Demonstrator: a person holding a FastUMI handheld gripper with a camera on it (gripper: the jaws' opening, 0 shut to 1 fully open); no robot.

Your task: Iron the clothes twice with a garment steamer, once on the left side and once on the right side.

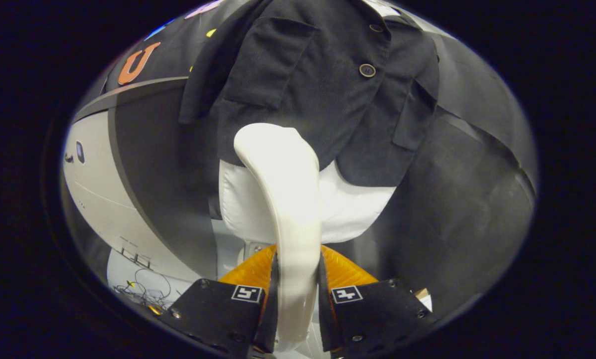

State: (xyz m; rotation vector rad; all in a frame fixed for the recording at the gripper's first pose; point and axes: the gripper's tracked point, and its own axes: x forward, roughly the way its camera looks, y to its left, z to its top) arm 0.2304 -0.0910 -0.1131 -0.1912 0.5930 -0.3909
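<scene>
Tongs [297, 279] clamped on the white steamer [288, 199], head up against the dark jacket [323, 89] near its bottom hem. Plenty of bare black backdrop [467, 199] off the right edge.

The garment steamer [288, 199], clamped between both fingers of the gripper [297, 279], looks like smooth, glossy plastic with a bright sheen along its handle. The jacket [328, 89] beyond it is matt woven cloth with shiny plastic-looking buttons [367, 70]. Under its hem sits a white garment [358, 209] of soft, slightly creased fabric.
</scene>
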